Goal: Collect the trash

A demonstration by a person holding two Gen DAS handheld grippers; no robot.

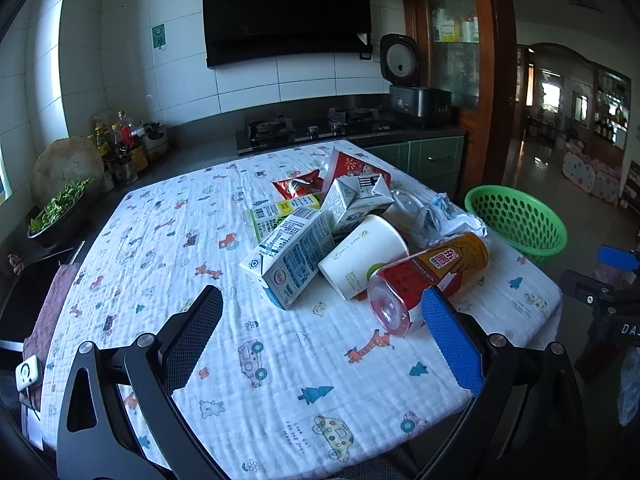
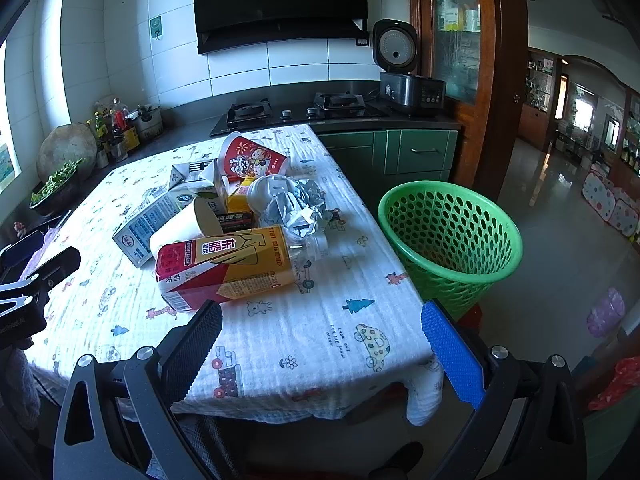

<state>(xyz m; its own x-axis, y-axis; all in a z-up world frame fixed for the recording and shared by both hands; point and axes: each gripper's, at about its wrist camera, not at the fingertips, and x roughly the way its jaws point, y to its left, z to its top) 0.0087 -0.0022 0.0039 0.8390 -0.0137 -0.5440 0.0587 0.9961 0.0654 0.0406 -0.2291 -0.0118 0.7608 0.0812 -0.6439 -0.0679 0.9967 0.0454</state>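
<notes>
Two grippers hover over a heap of trash, both spread wide and empty

Left gripper (image 1: 322,316) hangs above the counter (image 1: 280,380) with its fingers (image 1: 452,344) far apart, the blue one just beside the base of a plastic bottle (image 1: 424,276) lying on its side. Behind the bottle lie a white paper cup (image 1: 360,256), a milk carton (image 1: 292,256) and crumpled wrappers (image 1: 444,216). Right gripper (image 2: 322,320) is equally wide, holding nothing, near the same bottle (image 2: 228,268). Off the counter's right edge stands a green basket (image 2: 452,236), near the pile
</notes>
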